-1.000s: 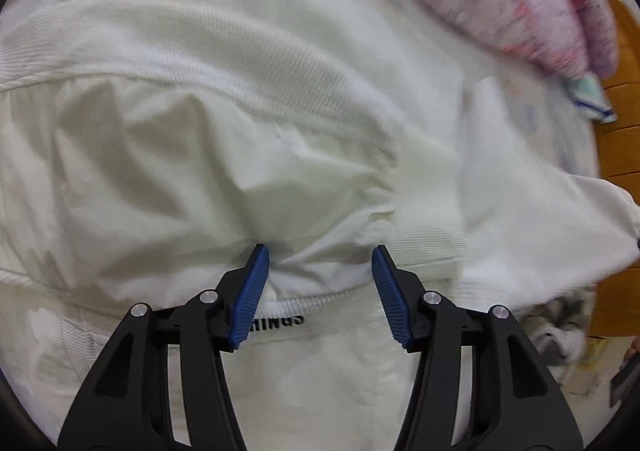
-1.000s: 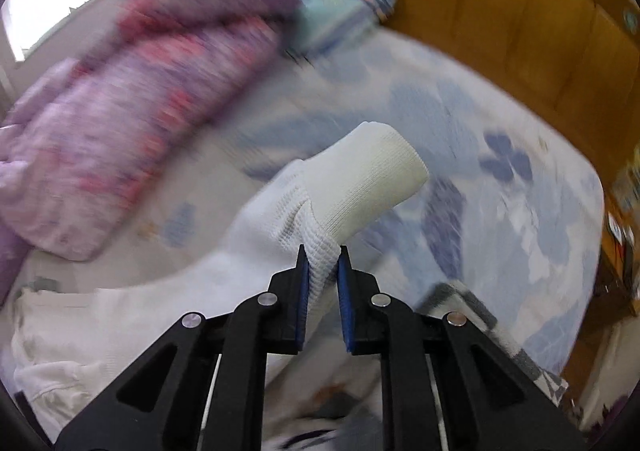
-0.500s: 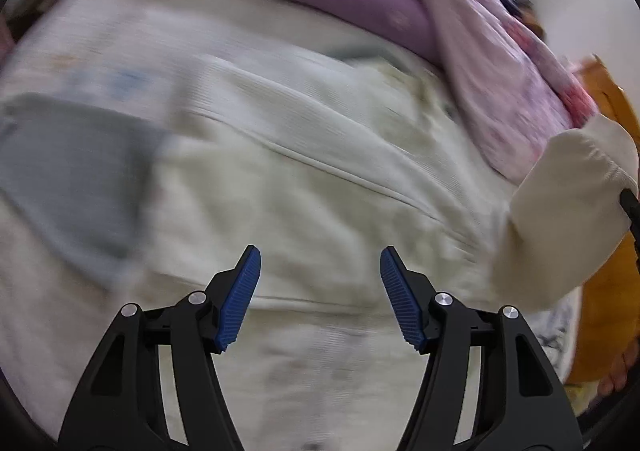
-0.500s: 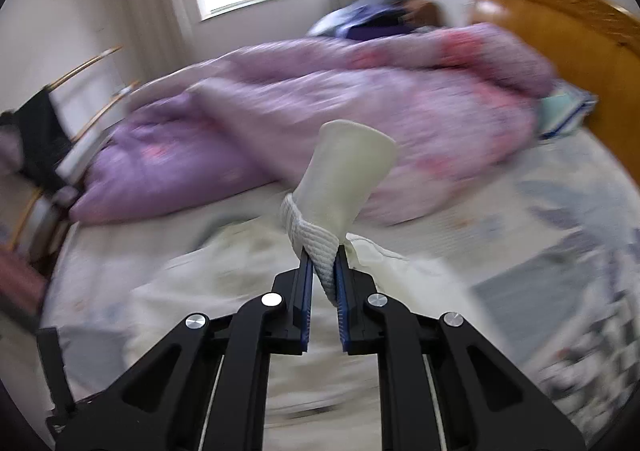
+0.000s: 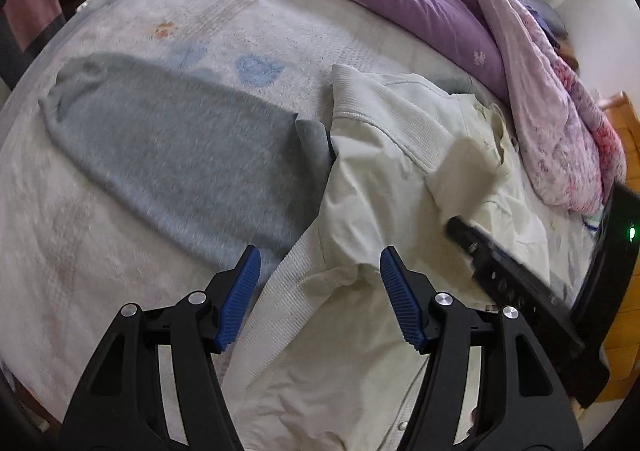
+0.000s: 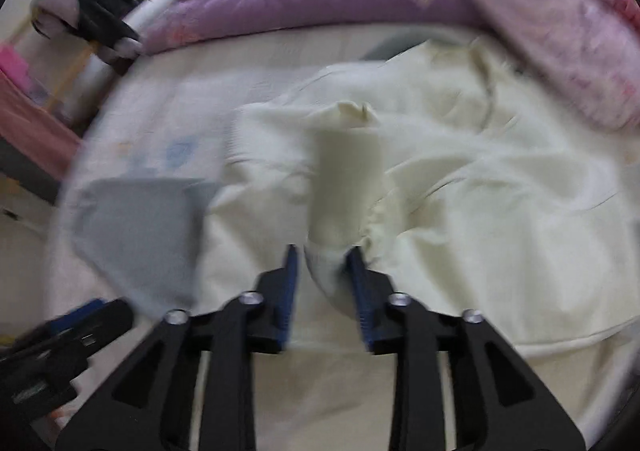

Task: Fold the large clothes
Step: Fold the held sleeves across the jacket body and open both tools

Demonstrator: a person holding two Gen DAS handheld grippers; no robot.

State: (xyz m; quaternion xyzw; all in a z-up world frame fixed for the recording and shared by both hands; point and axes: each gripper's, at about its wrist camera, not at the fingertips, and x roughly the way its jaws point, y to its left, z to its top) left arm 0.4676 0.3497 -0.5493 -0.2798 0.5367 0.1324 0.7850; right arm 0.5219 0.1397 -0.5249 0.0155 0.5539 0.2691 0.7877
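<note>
A large cream jacket (image 5: 392, 171) lies spread on the bed, also in the right wrist view (image 6: 500, 191). My left gripper (image 5: 318, 283) is open and empty, low over its ribbed hem band (image 5: 272, 311). My right gripper (image 6: 322, 275) has its jaws parted, with the jacket's ribbed sleeve cuff (image 6: 346, 179) still between them, lying across the jacket body. The right gripper also shows in the left wrist view (image 5: 500, 263), at the right over the jacket.
A grey garment (image 5: 172, 155) lies flat on the bed to the left of the jacket, also in the right wrist view (image 6: 140, 227). A purple and pink duvet (image 5: 460, 3) is heaped along the far side. A wooden bed frame (image 5: 624, 123) is at the right.
My right gripper carried the sleeve cuff from the right over onto the jacket body, and its jaws have parted. My left gripper has swung left; it stays open.
</note>
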